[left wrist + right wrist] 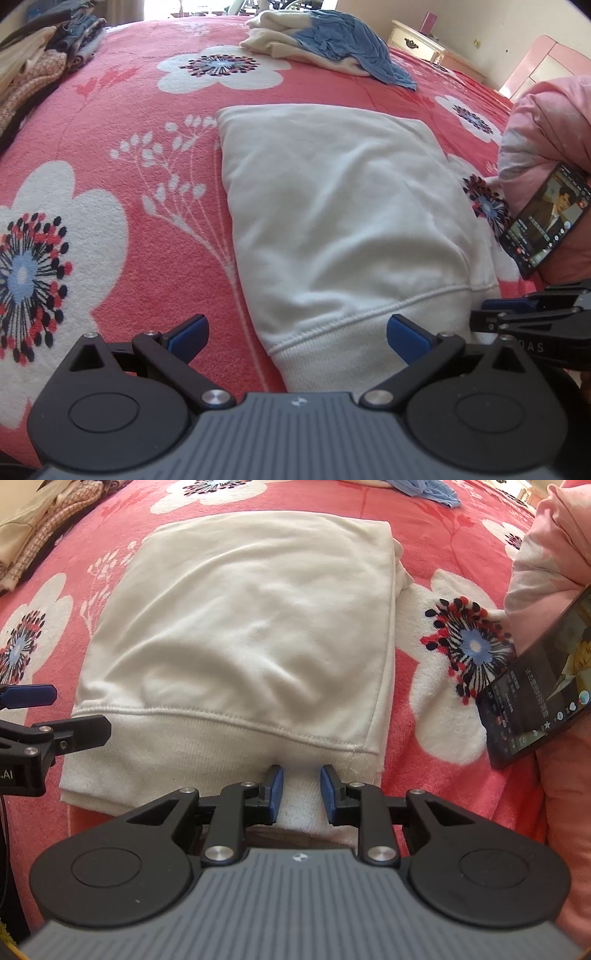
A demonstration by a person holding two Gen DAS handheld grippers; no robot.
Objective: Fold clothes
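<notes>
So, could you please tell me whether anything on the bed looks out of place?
A phone with its screen lit leans against the pink bedding, right of the folded white sweatshirt. It is no garment.

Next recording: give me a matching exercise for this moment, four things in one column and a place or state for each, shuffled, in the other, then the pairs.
Things:
1. white sweatshirt
2. phone
3. left tongs
4. blue garment

Places or states:
A. open wide over the ribbed hem's left corner
B. draped on a cream garment at the far end of the bed
C. folded, lying flat mid-blanket
D. propped against pink bedding, screen lit

Pairs: 1-C, 2-D, 3-A, 4-B
</notes>
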